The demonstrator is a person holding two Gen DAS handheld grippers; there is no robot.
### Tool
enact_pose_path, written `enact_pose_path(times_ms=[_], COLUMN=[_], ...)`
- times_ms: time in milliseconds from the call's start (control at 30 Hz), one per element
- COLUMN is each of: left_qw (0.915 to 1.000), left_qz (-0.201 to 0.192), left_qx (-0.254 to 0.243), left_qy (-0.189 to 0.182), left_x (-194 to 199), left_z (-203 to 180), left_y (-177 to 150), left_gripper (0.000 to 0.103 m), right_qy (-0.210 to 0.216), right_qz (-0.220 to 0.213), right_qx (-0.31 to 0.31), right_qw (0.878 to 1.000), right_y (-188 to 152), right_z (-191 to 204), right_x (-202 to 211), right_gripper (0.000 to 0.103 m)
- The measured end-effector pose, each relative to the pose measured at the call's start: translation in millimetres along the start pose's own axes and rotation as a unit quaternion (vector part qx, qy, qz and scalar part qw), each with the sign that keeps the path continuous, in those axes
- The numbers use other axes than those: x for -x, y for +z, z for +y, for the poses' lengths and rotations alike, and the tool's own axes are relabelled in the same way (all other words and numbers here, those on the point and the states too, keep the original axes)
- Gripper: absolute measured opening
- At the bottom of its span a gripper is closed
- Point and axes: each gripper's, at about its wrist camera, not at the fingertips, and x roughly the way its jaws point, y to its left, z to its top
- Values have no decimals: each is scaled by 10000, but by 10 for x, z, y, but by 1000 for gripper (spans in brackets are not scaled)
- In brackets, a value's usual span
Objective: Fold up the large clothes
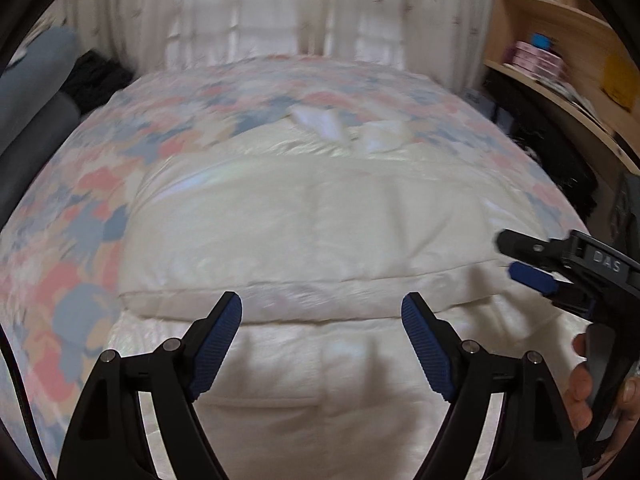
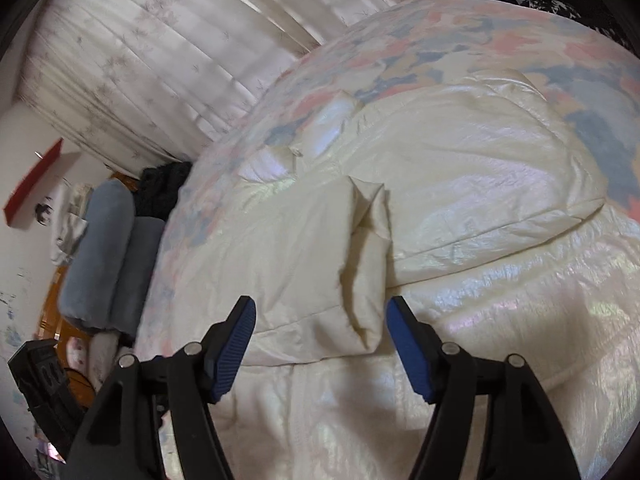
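Observation:
A cream, shiny puffy jacket point(image 1: 304, 220) lies spread on the bed, with its sleeves folded across the body. It also shows in the right wrist view point(image 2: 460, 152), where one folded sleeve point(image 2: 320, 256) lies just ahead of the fingers. My left gripper point(image 1: 322, 310) is open and empty, above the jacket's near part. My right gripper point(image 2: 320, 316) is open and empty, just above the sleeve's cuff end. The right gripper also shows in the left wrist view point(image 1: 520, 260) at the right edge.
The bed has a pastel patchwork quilt point(image 1: 80, 200). Grey bolsters point(image 2: 104, 256) and dark cloth point(image 1: 96, 76) lie at one side. Curtains point(image 1: 280, 8) hang behind the bed. Wooden shelves point(image 1: 560, 40) with boxes stand at the right.

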Motion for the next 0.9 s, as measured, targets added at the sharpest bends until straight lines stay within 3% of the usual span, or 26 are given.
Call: enact_pose_path(times_ms=[267, 400, 467, 500, 567, 633, 767, 833, 900], left_qw=[9943, 9921, 9922, 9923, 9916, 9886, 9834, 9822, 9815], left_qz=[142, 132, 63, 12, -66, -81, -259, -321, -234], left_qx=[1047, 1211, 1175, 1138, 1087, 1084, 1368, 1369, 1292], left_qy=[137, 288, 408, 490, 692, 1041, 1165, 1245, 1397], left_x=[-237, -342, -369, -377, -388, -438, -546, -639, -790], left_z=[668, 801, 814, 805, 786, 766, 799, 810, 813], left_y=[-10, -10, 11, 37, 107, 231, 439, 495, 513], left_gripper=[81, 81, 80, 78, 65, 45, 36, 35, 34], right_qy=[-559, -781, -874, -925, -955, -908, -907, -1043, -1180], right_qz=[44, 255, 260, 238, 120, -240, -967, -1067, -905], right_qx=[227, 246, 580, 865, 1206, 1599, 1891, 1792, 1632], right_qw=[9982, 9963, 9941, 9917, 9880, 9827, 9730, 9724, 9753], right_y=[127, 176, 161, 147, 149, 211, 443, 579, 686], right_z=[-13, -60, 54, 166, 358, 567, 763, 704, 570], right_x=[-248, -460, -492, -493, -458, -366, -171, -189, -314], right_gripper=[68, 67, 41, 15, 10, 8, 8, 8, 8])
